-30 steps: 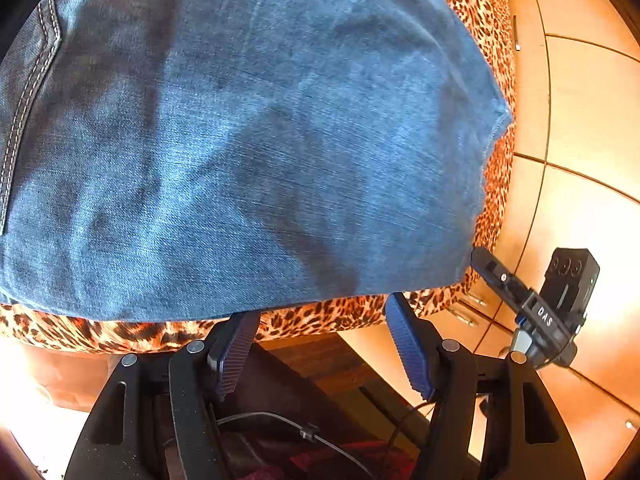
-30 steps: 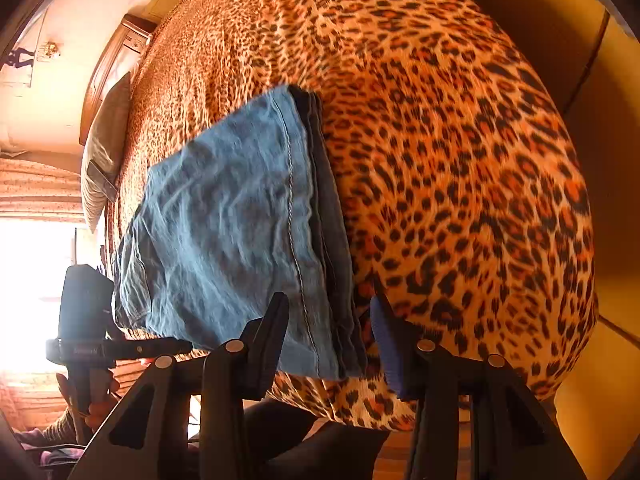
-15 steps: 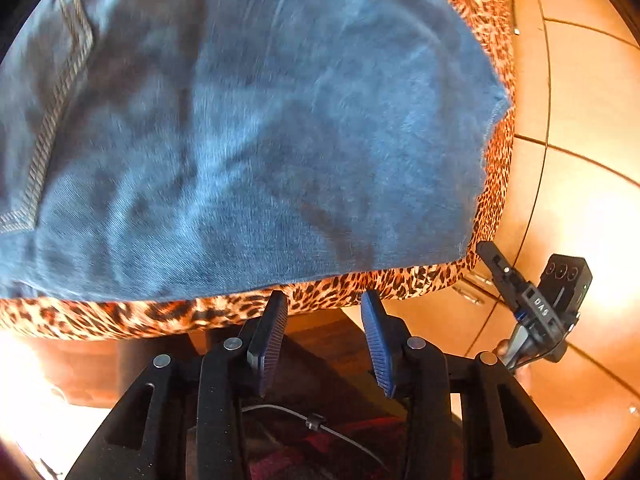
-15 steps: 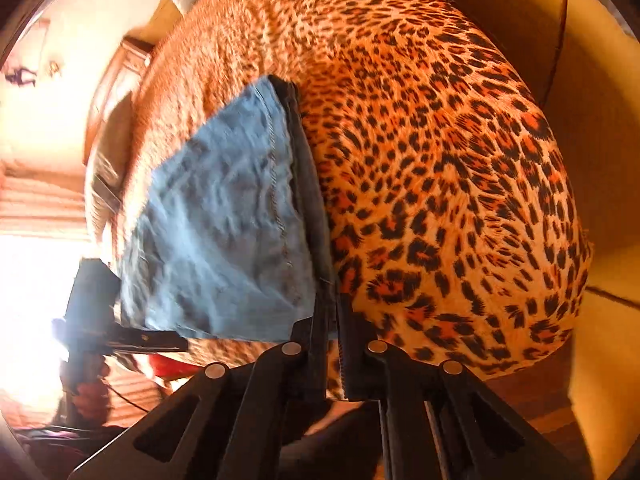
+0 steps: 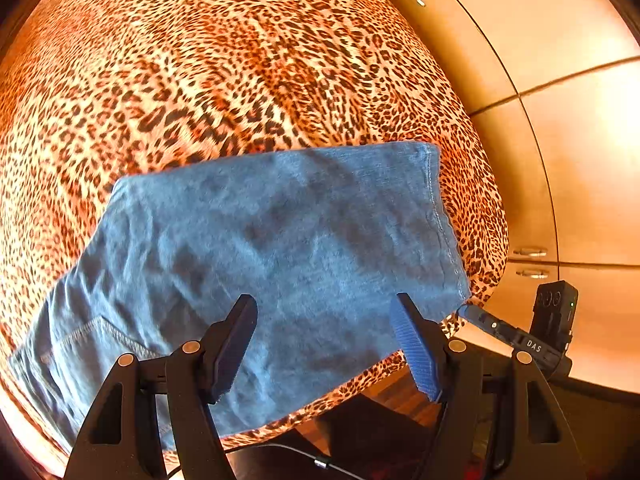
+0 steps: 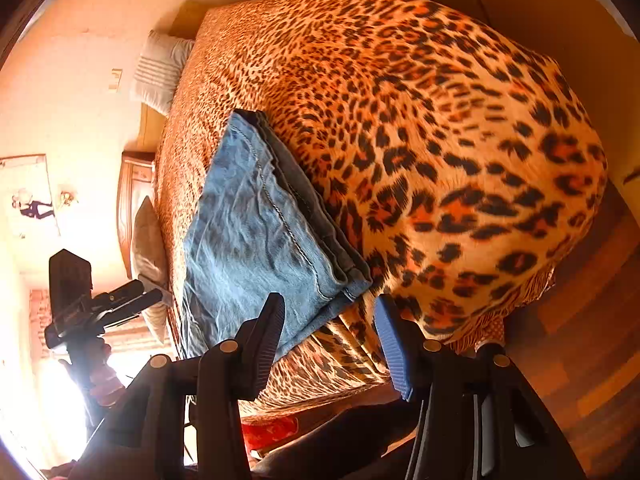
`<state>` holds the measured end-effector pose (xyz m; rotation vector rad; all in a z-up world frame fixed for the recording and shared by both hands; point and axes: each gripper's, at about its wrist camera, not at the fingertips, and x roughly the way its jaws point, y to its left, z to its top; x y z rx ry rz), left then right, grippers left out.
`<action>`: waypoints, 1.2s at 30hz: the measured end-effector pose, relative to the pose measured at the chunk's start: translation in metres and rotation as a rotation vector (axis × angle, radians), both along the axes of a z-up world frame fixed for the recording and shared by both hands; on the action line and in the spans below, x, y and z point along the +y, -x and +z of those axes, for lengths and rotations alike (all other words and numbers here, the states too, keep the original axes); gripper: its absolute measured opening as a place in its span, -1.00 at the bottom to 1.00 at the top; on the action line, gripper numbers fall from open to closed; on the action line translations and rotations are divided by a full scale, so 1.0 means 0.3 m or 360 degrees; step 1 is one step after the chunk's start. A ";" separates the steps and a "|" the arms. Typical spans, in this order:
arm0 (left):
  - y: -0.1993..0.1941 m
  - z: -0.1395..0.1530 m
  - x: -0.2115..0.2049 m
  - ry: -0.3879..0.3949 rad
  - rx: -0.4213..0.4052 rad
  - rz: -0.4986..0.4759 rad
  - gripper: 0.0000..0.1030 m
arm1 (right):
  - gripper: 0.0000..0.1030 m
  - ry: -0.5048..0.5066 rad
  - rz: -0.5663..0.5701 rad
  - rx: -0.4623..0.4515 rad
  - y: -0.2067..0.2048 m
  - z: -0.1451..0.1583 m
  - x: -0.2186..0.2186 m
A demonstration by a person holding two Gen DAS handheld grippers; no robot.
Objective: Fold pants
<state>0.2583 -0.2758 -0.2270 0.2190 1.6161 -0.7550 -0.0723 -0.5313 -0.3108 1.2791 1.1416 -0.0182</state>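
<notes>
The left gripper (image 5: 324, 344) stood with its jaws wide apart and nothing between them, having just been opening, and it hung above the near edge of the folded jeans (image 5: 280, 248) without touching them. The right gripper (image 6: 328, 340) was about half open, its jaws also just parted and empty, poised off the near right corner of the jeans (image 6: 264, 232), where the stacked layers showed their seamed edges. The jeans lay as a compact rectangle near the front edge of the leopard-print bedspread (image 5: 240, 60), a pocket seam at their left end and a stitched hem along the right. Farther off were pillows (image 6: 160, 68) by the headboard and wooden wardrobe doors (image 5: 580, 160) to the right. The folding looked nearly finished or done. If another fold was wanted, each gripper would do best to pinch all layers at the near corners together, lift only slightly, and carry them evenly toward the far edge so the stack stayed square. Otherwise a light smoothing press would settle the wrinkles.
</notes>
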 end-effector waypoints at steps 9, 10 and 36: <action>-0.145 -0.085 -0.359 -0.0038 0.0022 -0.0369 0.35 | 0.00 -0.0041 -0.0427 -0.0167 -0.006 -0.032 0.114; -0.156 -0.110 -0.402 -0.0043 0.0049 -0.0415 0.35 | -0.01 -0.0036 -0.0474 -0.0173 -0.005 -0.038 0.124; 0.023 -0.532 -0.817 -0.0112 0.0101 -0.1517 -0.04 | -0.12 -0.0082 -0.0752 -0.0387 0.079 -0.050 0.141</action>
